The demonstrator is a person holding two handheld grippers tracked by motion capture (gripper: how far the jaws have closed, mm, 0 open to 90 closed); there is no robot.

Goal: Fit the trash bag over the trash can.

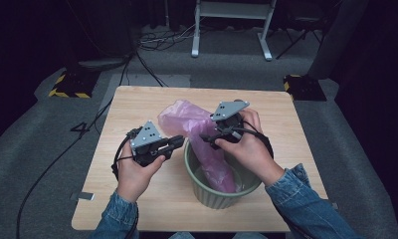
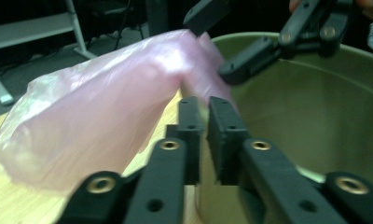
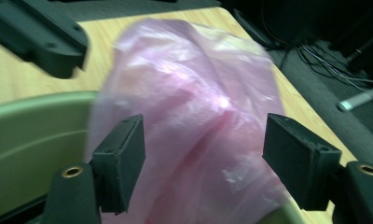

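- Work in hand: lining the round, ribbed, pale green plastic bin (image 1: 222, 191) with the thin, translucent pink plastic bag (image 1: 187, 119).
- Location: the bin stands on the light wooden surface (image 1: 137, 99) near the person's edge. The bag's lower part lies inside the bin; its upper part rises over the far-left rim and slumps onto the surface.
- Left gripper (image 2: 201, 116): jaws narrow, at the bin's left rim with the rim edge and bag film in the slim gap. Whether the pads press on them cannot be told.
- Right gripper (image 3: 203, 154): jaws wide, straddling the bag above the bin without pinching it.
- Done, by judgement: bag partly inserted.
- Left: mouth not yet spread or folded over the rim; most of the film is outside the bin.
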